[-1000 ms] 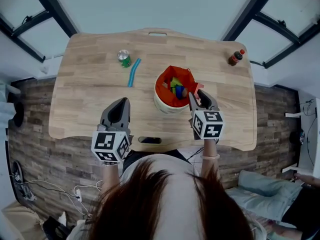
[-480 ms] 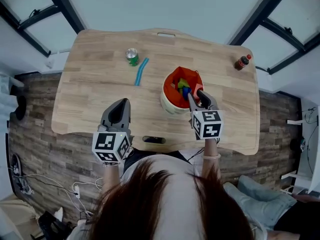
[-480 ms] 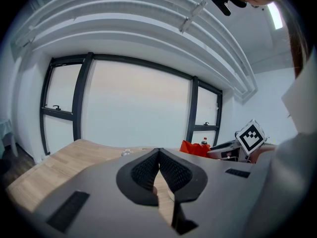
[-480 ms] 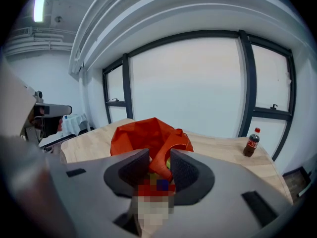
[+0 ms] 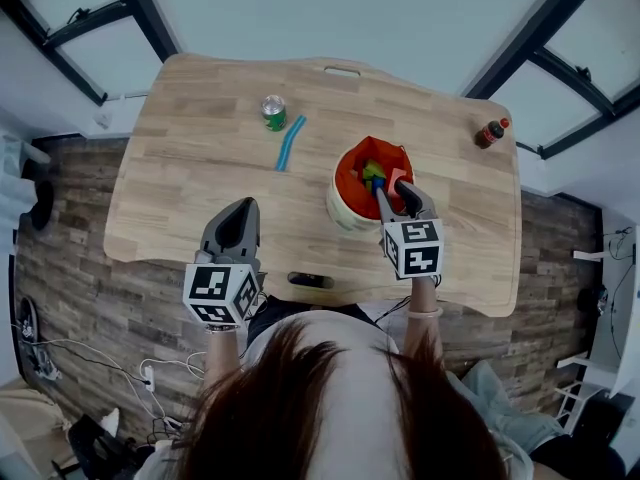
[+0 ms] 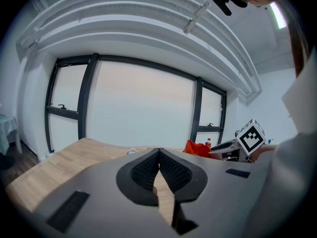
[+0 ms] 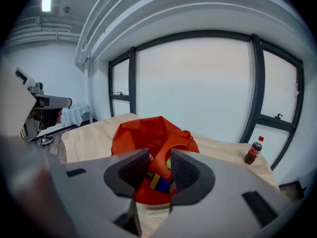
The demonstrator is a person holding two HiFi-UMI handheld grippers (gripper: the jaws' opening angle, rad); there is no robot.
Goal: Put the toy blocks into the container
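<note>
A round white container (image 5: 340, 211) lined with an orange bag (image 7: 143, 135) stands on the wooden table (image 5: 200, 188), right of centre. Several toy blocks (image 5: 372, 174), green, blue and yellow, lie inside it; the right gripper view shows the toy blocks (image 7: 159, 181) between the jaws. My right gripper (image 5: 397, 193) is open and empty, its tips over the container's near right rim; in its own view the right gripper (image 7: 159, 160) frames the bag. A blue stick-shaped piece (image 5: 289, 142) lies on the table left of the container. My left gripper (image 5: 238, 213) hovers near the front edge, shut and empty, as the left gripper (image 6: 158, 151) view confirms.
A green can (image 5: 273, 112) stands at the back beside the blue piece. A small dark bottle (image 5: 490, 133) with a red cap stands at the table's far right corner. A flat black object (image 5: 312, 280) lies at the front edge between my grippers.
The head view has shifted, so the table sits further right in the picture. My right gripper has slid from beside the container to over its near right rim. Both grippers keep their jaw states.
</note>
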